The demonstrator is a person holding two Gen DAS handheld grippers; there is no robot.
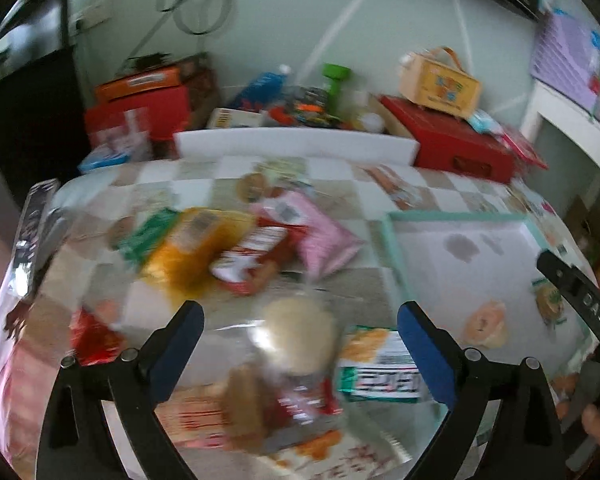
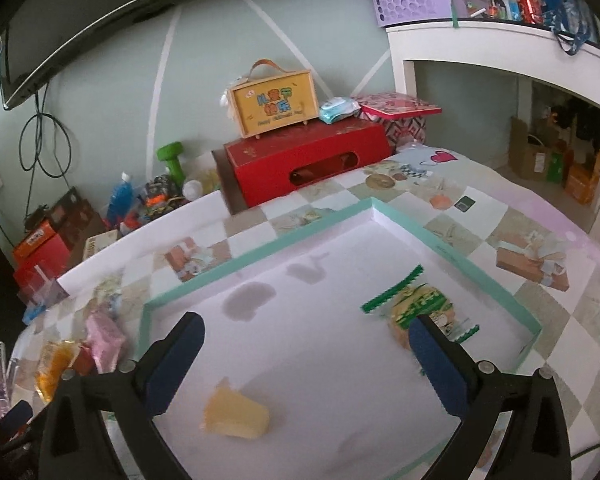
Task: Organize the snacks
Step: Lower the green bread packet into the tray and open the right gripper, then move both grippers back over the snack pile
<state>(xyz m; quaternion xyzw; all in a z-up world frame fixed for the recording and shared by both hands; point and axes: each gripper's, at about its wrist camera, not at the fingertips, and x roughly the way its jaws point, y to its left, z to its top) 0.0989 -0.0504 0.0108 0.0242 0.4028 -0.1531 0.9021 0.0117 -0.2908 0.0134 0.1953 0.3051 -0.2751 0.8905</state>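
Left gripper point(image 1: 300, 332) hangs over the snack pile with its blue pads wide apart and nothing pressed between them; a clear-wrapped round biscuit point(image 1: 300, 332) lies blurred below the gap. On the checked table point(image 1: 364, 284) to the far left lies a red packet point(image 1: 94, 336), then, further back, a green packet point(image 1: 148, 236), a yellow bag point(image 1: 192, 248), a red-and-white packet point(image 1: 252, 260) lapping it, and a pink bag point(image 1: 320, 236) just beside that. A green-and-white packet point(image 1: 380, 368) lies across the near-left rim of the mint-edged tray point(image 1: 388, 240).

Right gripper point(image 2: 306, 360) hangs over the tray point(image 2: 260, 256), its jaws spread wide and empty. Inside the tray, a pale yellow jelly cup point(image 2: 236, 416) lies on its side low between the fingers, touching neither. A green-edged cracker pack point(image 2: 420, 304) rests near the tray's right wall, partly behind the right pad point(image 2: 436, 364). Behind the table stands a red box point(image 2: 308, 164) with a yellow case point(image 2: 274, 104) on top.
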